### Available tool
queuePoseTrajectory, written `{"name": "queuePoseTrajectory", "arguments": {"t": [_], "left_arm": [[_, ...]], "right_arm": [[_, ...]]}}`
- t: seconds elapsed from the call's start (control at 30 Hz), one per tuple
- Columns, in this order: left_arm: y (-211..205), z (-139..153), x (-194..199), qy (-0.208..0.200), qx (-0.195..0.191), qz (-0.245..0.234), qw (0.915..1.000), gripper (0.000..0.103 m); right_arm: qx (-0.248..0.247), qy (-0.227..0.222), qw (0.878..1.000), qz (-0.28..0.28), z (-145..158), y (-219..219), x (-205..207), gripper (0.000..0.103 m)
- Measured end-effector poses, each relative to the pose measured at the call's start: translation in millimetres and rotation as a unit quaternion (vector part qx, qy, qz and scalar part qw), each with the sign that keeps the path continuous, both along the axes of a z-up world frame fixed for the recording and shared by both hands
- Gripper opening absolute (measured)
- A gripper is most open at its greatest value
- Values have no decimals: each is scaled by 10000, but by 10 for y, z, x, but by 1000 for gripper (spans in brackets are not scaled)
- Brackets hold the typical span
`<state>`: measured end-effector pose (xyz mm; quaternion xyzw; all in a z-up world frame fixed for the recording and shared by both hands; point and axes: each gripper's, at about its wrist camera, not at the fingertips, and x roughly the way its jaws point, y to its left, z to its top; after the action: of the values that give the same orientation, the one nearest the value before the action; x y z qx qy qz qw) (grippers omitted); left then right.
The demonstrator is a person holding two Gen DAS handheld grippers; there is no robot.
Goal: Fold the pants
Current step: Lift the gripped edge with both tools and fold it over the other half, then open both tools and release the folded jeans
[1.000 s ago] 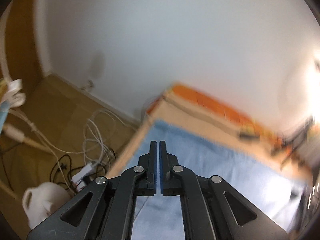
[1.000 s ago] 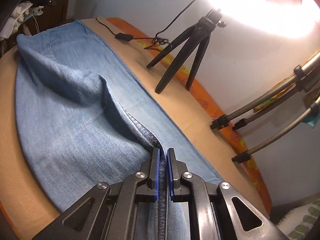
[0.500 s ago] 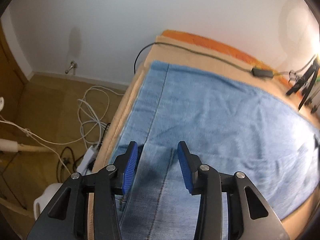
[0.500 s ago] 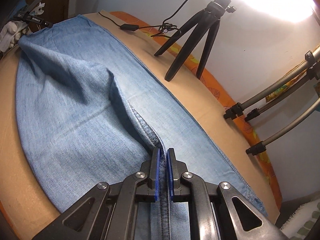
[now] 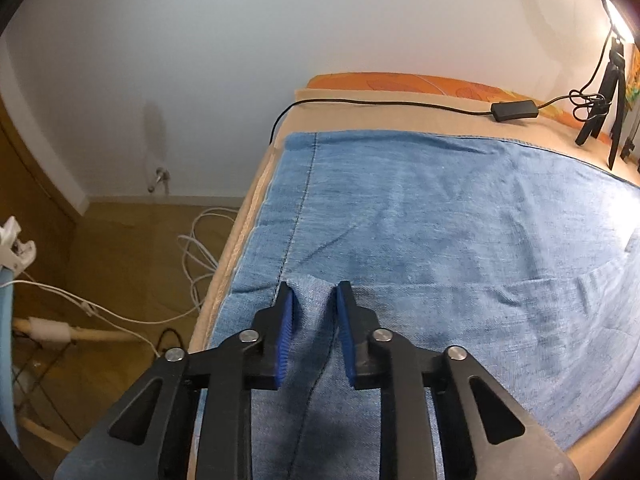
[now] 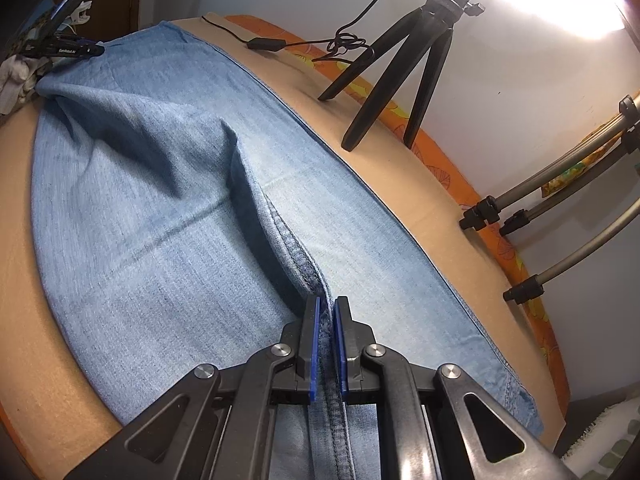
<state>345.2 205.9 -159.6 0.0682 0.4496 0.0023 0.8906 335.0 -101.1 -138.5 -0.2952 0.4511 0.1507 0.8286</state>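
Light blue denim pants (image 5: 440, 220) lie spread over a tan padded surface (image 5: 380, 116). My left gripper (image 5: 314, 292) is low over the hem end near the left edge. Its jaws are closing with a raised corner of denim between the blue pads (image 5: 286, 320), which still stand apart. From the right wrist view that gripper (image 6: 76, 50) shows at the far left end of the pants (image 6: 160, 200). My right gripper (image 6: 325, 304) is shut on the thick stitched seam (image 6: 296, 256), which rises as a ridge toward it.
A black tripod (image 6: 404, 72) and its cable with an inline box (image 5: 514, 110) sit along the far orange-edged side. Metal stand legs (image 6: 560, 184) cross at the right. White cables (image 5: 200, 248) lie on the wooden floor left of the surface edge.
My left gripper dropped from facing the wall down onto the hem, opened wide, then narrowed around a denim corner. My right gripper kept its hold on the seam and barely moved.
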Motion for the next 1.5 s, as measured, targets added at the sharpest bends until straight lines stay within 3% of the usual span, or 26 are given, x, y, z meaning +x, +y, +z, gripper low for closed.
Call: {"name": "queuePoseTrajectory", "arguments": {"t": [0.13,0.33,0.43,0.6,0.97,1.33,1.43,1.47,1.5], "left_arm": [[15,84,-64,-196,-139,148,9996,14],[124,516,-117,-737,-304,345,9962,13],[184,808,-40,-1068,-324,425,9928,13],[99,1033,231,-1247,-188,352,9914,13],[-22,729,938,-969,-123,530,9938,13],[-89,315,1203,-610,83,667,9959,13],[-111,225,1264,-460,175,762,9959,21],[-88,228,1255,-480,146,843,9952,26],[-48,249,1239,-514,59,898,9946,28]], "right_arm": [[15,-23,10000,-12,18,4,-24,5],[39,-201,9998,-30,180,-29,-66,4],[50,-365,9993,-61,305,-39,-43,4],[-79,-550,9984,-56,383,-14,103,4],[-380,-762,9959,-298,245,-9,748,3],[-540,-567,9963,-352,-118,-34,975,3],[-608,-453,9966,-334,-192,-20,989,4],[-651,-461,9962,-342,-204,-19,988,11],[-674,-495,9958,-367,-195,-23,985,31]]}}
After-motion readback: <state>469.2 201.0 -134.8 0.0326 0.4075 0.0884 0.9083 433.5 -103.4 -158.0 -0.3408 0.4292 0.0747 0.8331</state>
